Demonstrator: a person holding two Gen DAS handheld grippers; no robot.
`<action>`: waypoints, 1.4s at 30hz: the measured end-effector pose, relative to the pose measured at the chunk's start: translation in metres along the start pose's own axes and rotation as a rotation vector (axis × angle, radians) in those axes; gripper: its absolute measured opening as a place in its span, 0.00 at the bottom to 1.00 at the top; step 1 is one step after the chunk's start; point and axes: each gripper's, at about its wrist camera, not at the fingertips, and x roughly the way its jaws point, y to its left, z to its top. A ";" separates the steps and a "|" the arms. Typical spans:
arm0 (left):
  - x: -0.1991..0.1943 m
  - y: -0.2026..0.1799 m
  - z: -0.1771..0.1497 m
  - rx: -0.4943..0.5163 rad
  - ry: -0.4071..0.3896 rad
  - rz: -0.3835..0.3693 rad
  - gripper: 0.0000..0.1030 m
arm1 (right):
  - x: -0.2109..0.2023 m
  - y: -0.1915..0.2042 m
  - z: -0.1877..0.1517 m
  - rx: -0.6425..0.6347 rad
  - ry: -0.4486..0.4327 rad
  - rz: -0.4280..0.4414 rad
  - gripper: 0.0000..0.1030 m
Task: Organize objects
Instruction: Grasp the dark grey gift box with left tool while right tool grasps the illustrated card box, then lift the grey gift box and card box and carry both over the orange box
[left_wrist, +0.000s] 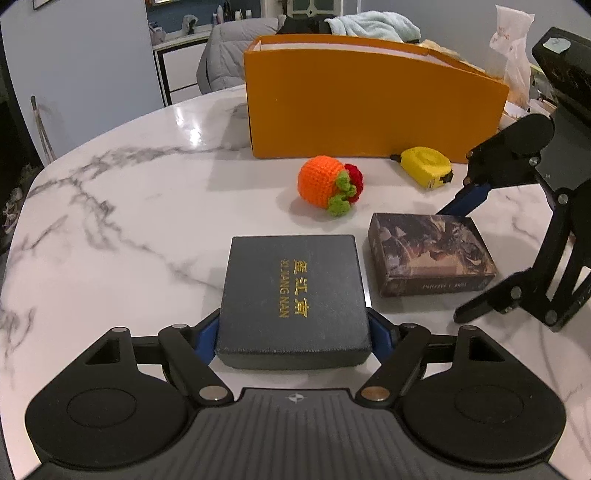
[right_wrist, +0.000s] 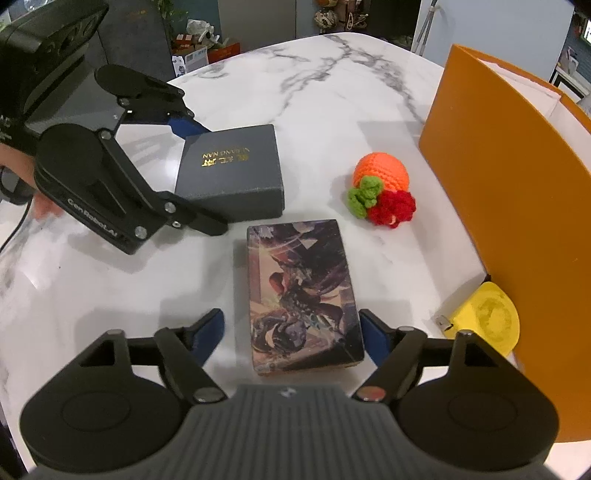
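A dark grey box with gold lettering (left_wrist: 293, 299) lies on the white marble table (left_wrist: 129, 206). My left gripper (left_wrist: 293, 332) is closed on its two sides; it also shows in the right wrist view (right_wrist: 229, 173). A picture-printed card box (right_wrist: 301, 295) lies between the fingers of my right gripper (right_wrist: 293, 332), which is open: the left finger stands clear of it, the right finger is close to its side. The card box also shows in the left wrist view (left_wrist: 430, 254). An orange crocheted fruit (left_wrist: 327, 184) and a yellow tape measure (left_wrist: 426, 166) lie further back.
A tall orange box (left_wrist: 369, 107) stands at the back of the table, open at the top; it fills the right side in the right wrist view (right_wrist: 517, 206). Chairs, a towel and shelves lie beyond the table.
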 end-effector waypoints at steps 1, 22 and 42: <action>0.000 0.000 0.000 -0.001 -0.005 -0.002 0.88 | 0.000 0.000 -0.001 0.007 -0.007 0.001 0.80; -0.001 -0.010 0.007 0.051 0.032 -0.008 0.86 | -0.006 0.001 0.001 -0.018 0.003 -0.049 0.60; -0.035 -0.002 0.072 -0.033 -0.178 0.035 0.85 | -0.056 -0.011 0.023 -0.043 -0.116 -0.192 0.59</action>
